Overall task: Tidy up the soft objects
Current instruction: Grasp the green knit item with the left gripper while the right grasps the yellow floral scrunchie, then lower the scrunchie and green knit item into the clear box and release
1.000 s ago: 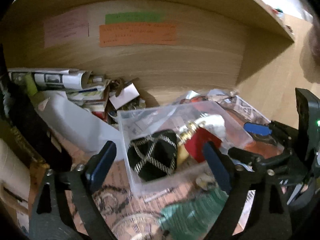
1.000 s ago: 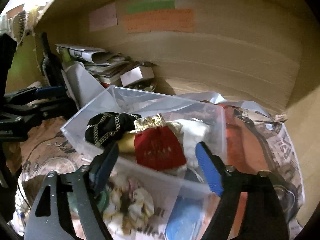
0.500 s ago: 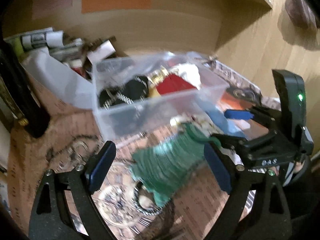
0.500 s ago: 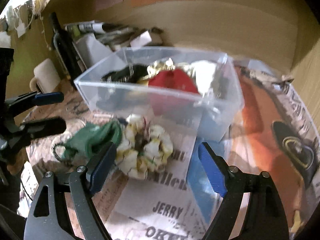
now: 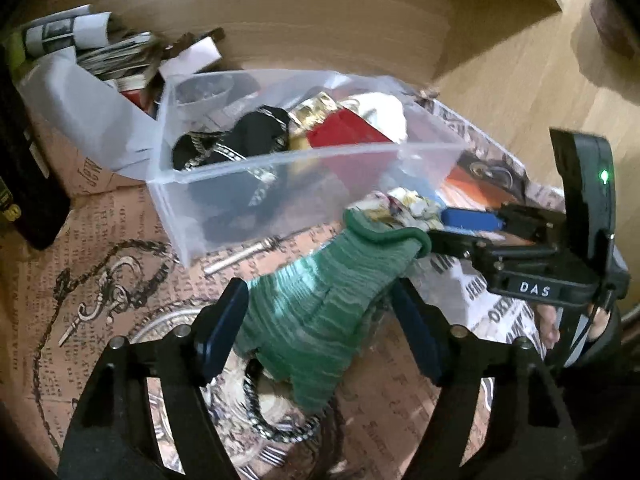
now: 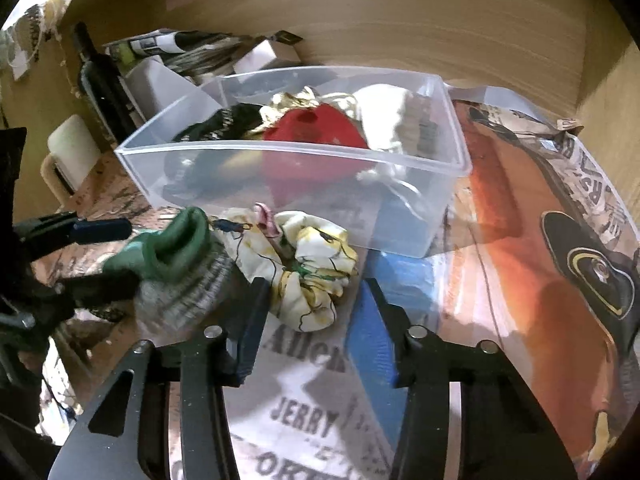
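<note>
A clear plastic bin point(image 5: 280, 168) point(image 6: 400, 160) holds a black pouch point(image 5: 240, 140), a red pouch point(image 6: 316, 128) and a white pouch point(image 6: 384, 116). In front of it lie a green knit glove point(image 5: 320, 300) point(image 6: 172, 256) and a cream patterned scrunchie point(image 6: 308, 264) point(image 5: 404, 204). My left gripper point(image 5: 324, 328) is open, its fingers on either side of the glove. My right gripper point(image 6: 308, 328) is open, just in front of the scrunchie; it also shows in the left wrist view point(image 5: 460, 232), by the glove's cuff.
Printed newspaper-pattern sheets point(image 6: 520, 240) cover the surface. Rolled papers and clutter point(image 5: 100, 52) are piled at the back left by the wooden wall. A dark bottle point(image 6: 96, 76) and a white mug point(image 6: 72, 152) stand on the left. A chain with a key point(image 5: 100, 300) lies left of the glove.
Both grippers have pulled back and lowered from above the bin towards the items in front of it. The left now straddles the green glove; the right has closed in on the scrunchie.
</note>
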Demonstrator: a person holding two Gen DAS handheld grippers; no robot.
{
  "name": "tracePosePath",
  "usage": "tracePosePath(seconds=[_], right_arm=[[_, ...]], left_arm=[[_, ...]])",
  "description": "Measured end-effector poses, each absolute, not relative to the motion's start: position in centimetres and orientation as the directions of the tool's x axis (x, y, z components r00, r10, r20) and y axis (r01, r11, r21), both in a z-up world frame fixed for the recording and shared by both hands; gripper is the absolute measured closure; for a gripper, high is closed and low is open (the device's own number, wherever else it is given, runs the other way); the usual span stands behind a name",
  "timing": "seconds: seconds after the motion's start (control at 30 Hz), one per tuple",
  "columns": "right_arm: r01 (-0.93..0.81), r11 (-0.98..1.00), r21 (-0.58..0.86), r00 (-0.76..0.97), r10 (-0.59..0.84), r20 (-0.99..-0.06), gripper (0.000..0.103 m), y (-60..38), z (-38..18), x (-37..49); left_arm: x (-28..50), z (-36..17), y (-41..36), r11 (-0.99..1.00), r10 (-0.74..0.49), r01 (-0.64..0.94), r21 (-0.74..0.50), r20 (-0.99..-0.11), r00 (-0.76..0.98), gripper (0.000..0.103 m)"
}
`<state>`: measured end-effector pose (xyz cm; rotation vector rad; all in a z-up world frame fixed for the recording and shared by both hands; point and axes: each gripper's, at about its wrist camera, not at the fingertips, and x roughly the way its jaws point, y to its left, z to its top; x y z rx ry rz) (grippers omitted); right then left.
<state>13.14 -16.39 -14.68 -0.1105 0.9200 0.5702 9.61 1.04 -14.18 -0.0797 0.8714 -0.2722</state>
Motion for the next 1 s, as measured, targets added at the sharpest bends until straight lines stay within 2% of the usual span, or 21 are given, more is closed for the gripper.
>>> tracePosePath(seconds=[0.13, 0.3, 0.37, 0.4, 0.5, 0.67, 1.0], right_arm=[[-0.519, 0.843, 0.14, 0.453, 0.41, -0.791, 0.059, -15.9, -14.9, 13.7], [-0.545, 0.828, 0.133, 0.443, 0.419, -0.793, 0.059, -15.1, -15.3, 13.9], [-0.55, 0.824, 0.139, 0.438, 0.426, -0.792, 0.078, -15.2, -15.2, 13.9], [-0.546, 0.825, 0.146, 0.439, 0.43, -0.789, 0.081, -15.4, -15.2, 13.8], [-0.538, 0.829, 0.152, 0.456, 0.438, -0.775, 0.085, -15.8, -14.7, 13.4], [-0.533, 0.832, 0.156, 0.505, 0.46, -0.73, 0.086, -17.0, -12.7, 12.0], [-0.529, 0.836, 0.143, 0.612, 0.493, -0.618, 0.086, -18.4, -7.9, 10.8]], left_arm=[[10.5, -14.4, 1.6, 0.96, -0.281, 0.19, -0.207, -0.751, 0.597, 0.044], [11.2, -15.2, 1.8, 0.955, -0.298, 0.185, -0.234, -0.758, 0.58, 0.073], [11.1, -15.2, 1.6, 0.952, -0.307, 0.194, -0.238, -0.753, 0.581, 0.082], [11.0, -15.2, 1.4, 0.953, -0.302, 0.198, -0.229, -0.753, 0.584, 0.087], [10.6, -14.9, 1.0, 0.961, -0.275, 0.199, -0.193, -0.749, 0.603, 0.089], [9.5, -13.6, 1.3, 0.962, -0.274, 0.197, -0.192, -0.728, 0.628, 0.089], [8.1, -8.2, 2.2, 0.956, -0.292, 0.216, -0.197, -0.617, 0.731, 0.093]])
